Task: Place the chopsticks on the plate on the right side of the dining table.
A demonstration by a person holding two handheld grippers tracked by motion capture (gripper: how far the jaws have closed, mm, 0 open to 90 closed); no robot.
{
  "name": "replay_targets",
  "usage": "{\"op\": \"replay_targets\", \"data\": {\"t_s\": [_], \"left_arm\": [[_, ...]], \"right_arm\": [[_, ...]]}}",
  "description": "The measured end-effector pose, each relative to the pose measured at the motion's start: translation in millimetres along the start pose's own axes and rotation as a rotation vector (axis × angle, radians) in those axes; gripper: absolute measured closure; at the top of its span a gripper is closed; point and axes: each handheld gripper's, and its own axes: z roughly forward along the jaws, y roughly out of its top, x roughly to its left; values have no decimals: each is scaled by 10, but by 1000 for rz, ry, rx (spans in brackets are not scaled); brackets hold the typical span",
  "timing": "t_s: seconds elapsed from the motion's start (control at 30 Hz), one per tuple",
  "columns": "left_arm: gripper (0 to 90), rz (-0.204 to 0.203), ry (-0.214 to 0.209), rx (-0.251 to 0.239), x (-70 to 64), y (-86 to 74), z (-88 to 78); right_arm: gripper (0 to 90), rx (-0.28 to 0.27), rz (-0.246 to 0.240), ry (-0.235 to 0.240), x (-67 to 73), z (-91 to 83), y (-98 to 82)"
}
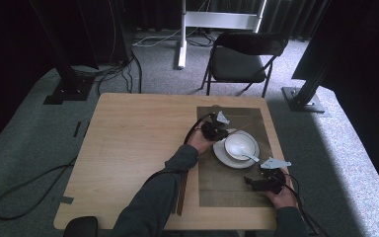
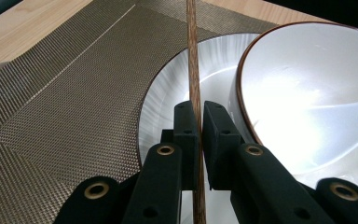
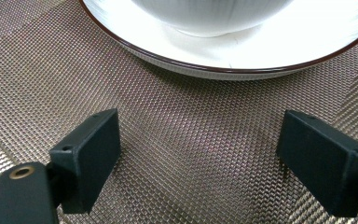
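light: dim room, daylight patch right | glare: white bowl [image 2: 307, 93] blown out | focus: close-ups sharp, high view soft

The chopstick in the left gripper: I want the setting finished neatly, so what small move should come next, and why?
Probably carry the chopstick sideways off the plate and lower it onto the placemat. The left gripper is shut on it, and it hangs over the plate rim beside the bowl, not yet resting anywhere. The right gripper is open over the mat, near the plate.
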Motion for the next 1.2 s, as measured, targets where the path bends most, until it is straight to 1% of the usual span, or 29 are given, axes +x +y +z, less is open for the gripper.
{"op": "replay_targets", "data": {"t_s": [0.17,0.3,0.63,1.2], "left_arm": [[847,-13,2,-4,16,-17,11],[847,-15,-1,0,19,-26,26],[845,-9,-4,6,38,-37,44],[845,1,-14,17,21,-33,71]], "right_arm": [[127,0,0,0,0,0,0],[127,1,0,0,0,-1,0],[127,1,-1,-1,-1,-1,0],[127,1,-1,-1,0,-1,0]]}}
